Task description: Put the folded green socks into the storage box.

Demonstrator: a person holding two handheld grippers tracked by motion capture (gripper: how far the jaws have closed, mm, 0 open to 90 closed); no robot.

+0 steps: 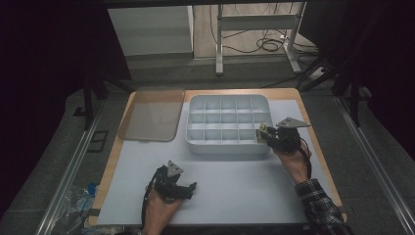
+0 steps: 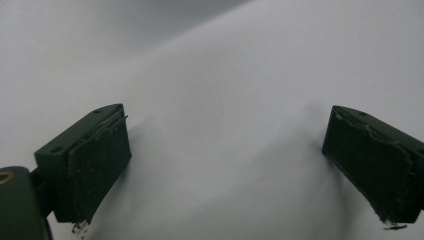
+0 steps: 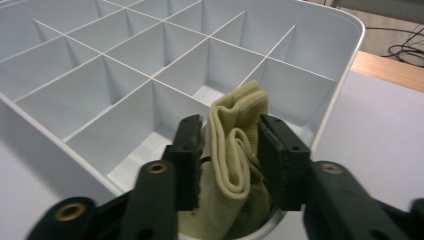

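**Fingers of the right gripper closed around a folded yellow cloth at the tray's corner**

Fingers (image 3: 190,160) of the right gripper (image 3: 230,160) stood on either side of a folded pale-yellow cloth (image 3: 232,165), both black pads against its folds, so the cloth was gripped between them and rose upright above their tips. No earlier picture was at hand to show any change in that grip. The cloth hung over the near right corner compartment of the white divided tray (image 3: 345,65), its lower part reaching down past the tray's rim.

In the high view, the right gripper (image 1: 268,133) sat at the tray's (image 1: 195,105) near right corner, with the cloth (image 1: 263,130) a small pale patch at its tip, and a plaid sleeve (image 1: 318,200) led up to it from the bottom edge.

Nearer the person, the left gripper (image 1: 188,188) rested low over the pale sheet covering the tabletop (image 1: 235,181), well apart from the tray. Its fingers (image 2: 97,165) were spread wide with nothing between them.

Farther off, left of the tray, a translucent lid (image 1: 151,113) lay flat on the tabletop, just beside the tray.
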